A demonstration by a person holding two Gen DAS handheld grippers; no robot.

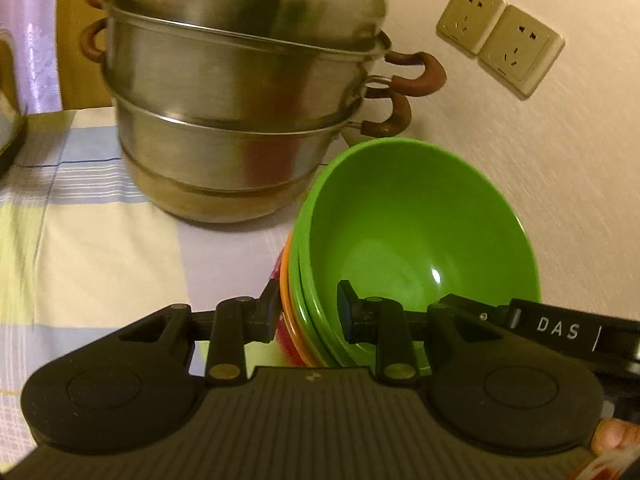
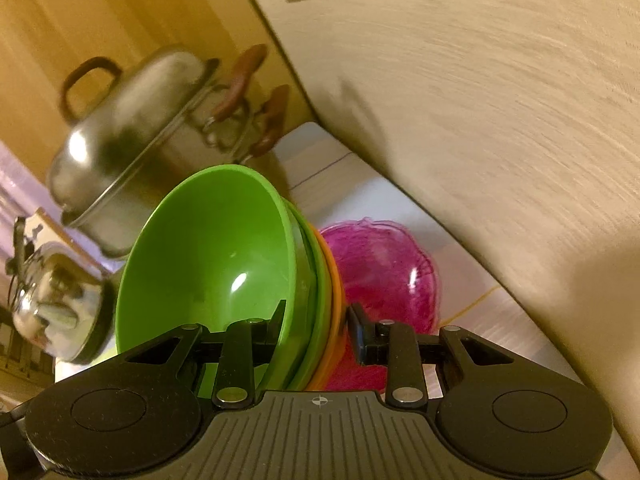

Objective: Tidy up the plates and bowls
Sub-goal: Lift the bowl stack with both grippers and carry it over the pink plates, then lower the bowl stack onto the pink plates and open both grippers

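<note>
I had both tools clamped on the stack of bowls [image 1: 420,232], my left tool [image 1: 308,312] on its near rim, my right tool [image 2: 316,332] on the opposite rim, the stack tilted above the bench [image 1: 100,240] beside the steamer pot [image 1: 240,120].

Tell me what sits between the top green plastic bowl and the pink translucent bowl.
In the right wrist view, another green bowl and an orange bowl nest between the top green plastic bowl and the pink translucent bowl.

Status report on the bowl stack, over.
Left hand-held gripper and right hand-held gripper both clamp the bowl stack rim. Stack tilted. Steamer pot close behind.
</note>
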